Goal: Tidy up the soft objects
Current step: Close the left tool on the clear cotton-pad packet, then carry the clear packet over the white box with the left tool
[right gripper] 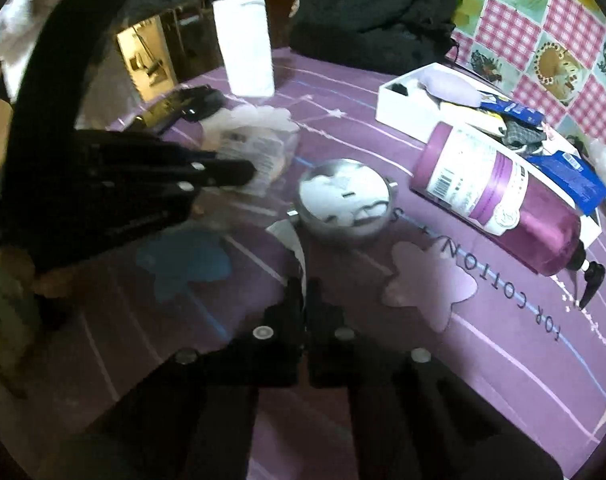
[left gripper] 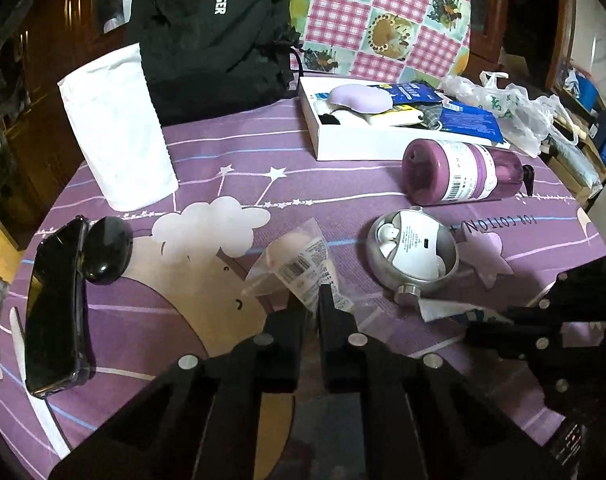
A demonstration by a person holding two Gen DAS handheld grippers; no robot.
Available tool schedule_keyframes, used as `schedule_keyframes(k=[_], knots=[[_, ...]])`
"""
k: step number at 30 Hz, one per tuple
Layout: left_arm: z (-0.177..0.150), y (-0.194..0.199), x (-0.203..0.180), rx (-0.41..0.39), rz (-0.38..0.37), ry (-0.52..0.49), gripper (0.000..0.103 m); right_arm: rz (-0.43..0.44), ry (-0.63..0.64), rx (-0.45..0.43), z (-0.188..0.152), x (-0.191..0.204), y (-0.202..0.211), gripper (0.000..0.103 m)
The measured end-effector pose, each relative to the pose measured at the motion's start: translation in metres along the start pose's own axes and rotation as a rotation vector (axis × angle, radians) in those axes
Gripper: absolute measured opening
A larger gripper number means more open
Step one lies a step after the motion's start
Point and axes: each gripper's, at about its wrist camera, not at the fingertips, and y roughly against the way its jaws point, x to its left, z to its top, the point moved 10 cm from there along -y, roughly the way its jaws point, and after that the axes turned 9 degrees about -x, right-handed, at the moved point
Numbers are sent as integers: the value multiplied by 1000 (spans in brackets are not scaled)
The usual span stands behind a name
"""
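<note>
- My left gripper (left gripper: 318, 300) is pinched shut on the near edge of the clear sachet (left gripper: 299, 264); the packet lies straight ahead of that claw on the purple cloth (left gripper: 343, 184), its long axis running away from me and slightly left, barcode label up.
- My right gripper (right gripper: 305, 294) is closed on a thin white paper slip (right gripper: 293, 240); the slip runs from the fingertips toward the round metal tin (right gripper: 345, 200), which sits just beyond.
- The white box (left gripper: 343, 148), where soft things already lie, is farther back and to the right, past the purple bottle (left gripper: 459, 172) lying on its side.
- I judge the left hand is nearer the sachet and must carry it right and away, over the tin, to reach the box.
</note>
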Motion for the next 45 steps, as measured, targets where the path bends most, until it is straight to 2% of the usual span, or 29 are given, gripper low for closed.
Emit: schedule_keyframes(k=[8, 11, 15, 17, 20, 26, 31, 41, 43, 45], knots=[[12, 20, 4, -62, 58, 8, 5, 45, -92, -111, 25, -12, 29, 3], [21, 31, 3, -74, 59, 28, 5, 67, -178, -127, 29, -22, 30, 3], [41, 47, -10, -105, 39, 4, 5, 64, -273, -149, 35, -38, 34, 3], [57, 51, -17, -131, 35, -10, 5, 39, -315, -172, 41, -49, 41, 3], [79, 49, -30, -156, -14, -16, 5, -41, -373, -201, 53, -71, 57, 3], [124, 34, -60, -206, -84, -40, 5, -119, -468, -246, 70, -109, 81, 3], [145, 13, -78, -212, -118, -48, 5, -171, -558, -257, 74, -144, 83, 3], [186, -37, -107, -204, -242, 66, 5, -196, -710, -291, 93, -197, 79, 3], [191, -49, -111, -207, -266, 82, 5, -176, -763, -349, 98, -213, 78, 3], [188, -71, -110, -178, -279, 124, 9, -132, -818, -472, 106, -232, 80, 4]])
